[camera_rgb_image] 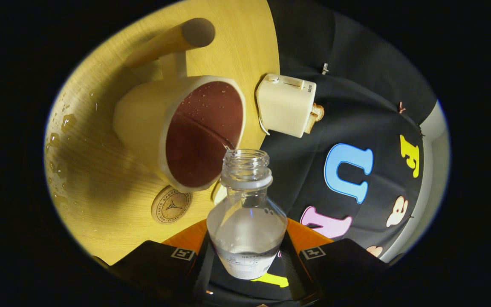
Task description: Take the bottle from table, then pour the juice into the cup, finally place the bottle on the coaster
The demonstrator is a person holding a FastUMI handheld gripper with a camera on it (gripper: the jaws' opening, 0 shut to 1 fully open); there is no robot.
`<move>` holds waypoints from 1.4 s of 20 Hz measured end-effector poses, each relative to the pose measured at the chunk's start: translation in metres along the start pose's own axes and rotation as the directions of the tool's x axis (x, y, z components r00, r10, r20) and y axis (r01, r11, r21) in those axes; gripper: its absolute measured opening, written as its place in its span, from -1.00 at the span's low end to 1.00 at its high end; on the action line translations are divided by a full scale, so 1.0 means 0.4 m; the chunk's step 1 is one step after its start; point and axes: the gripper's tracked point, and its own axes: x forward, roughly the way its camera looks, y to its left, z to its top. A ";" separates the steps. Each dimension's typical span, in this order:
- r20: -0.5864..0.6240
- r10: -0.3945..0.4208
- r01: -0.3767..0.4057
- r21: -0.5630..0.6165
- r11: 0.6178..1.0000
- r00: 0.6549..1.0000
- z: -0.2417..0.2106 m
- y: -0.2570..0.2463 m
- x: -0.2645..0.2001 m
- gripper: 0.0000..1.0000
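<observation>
My gripper (247, 256) is shut on a clear, uncapped plastic bottle (247, 221) that is tilted over, both fingers pressing its body. Clear liquid lies in its lower part. The open neck (245, 164) points at a cream cup (181, 128) with a dark red inside, just ahead of the fingers on the wooden table (100, 187). The neck sits at the cup's rim, and a thin stream runs into the cup. A round wooden coaster (171, 205) with a stamped emblem lies right beside the cup, between it and the fingers.
Water drops (60, 140) are scattered on the table beside the cup. A cream toaster (286, 104) with a slice of bread stands beyond the cup near the table's edge. A wooden cylinder (173, 39) stands farther off.
</observation>
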 end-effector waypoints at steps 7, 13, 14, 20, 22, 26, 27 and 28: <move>0.009 -0.004 0.004 -0.060 0.998 1.000 -0.012 -0.005 0.004 0.50; 0.022 -0.009 0.012 -0.110 0.994 1.000 -0.018 -0.013 0.011 0.50; 0.028 -0.011 0.015 -0.121 0.993 1.000 -0.018 -0.012 0.012 0.50; 0.038 -0.026 0.032 -0.160 0.987 0.999 -0.025 -0.025 0.014 0.49; 0.052 -0.040 0.049 -0.176 0.983 0.998 -0.024 -0.042 0.014 0.50; 0.057 -0.052 0.062 -0.202 0.977 0.997 -0.030 -0.057 0.019 0.49; 0.063 -0.057 0.069 -0.213 0.975 0.996 -0.028 -0.062 0.016 0.49; 0.073 -0.065 0.080 -0.222 0.972 0.995 -0.028 -0.067 0.017 0.49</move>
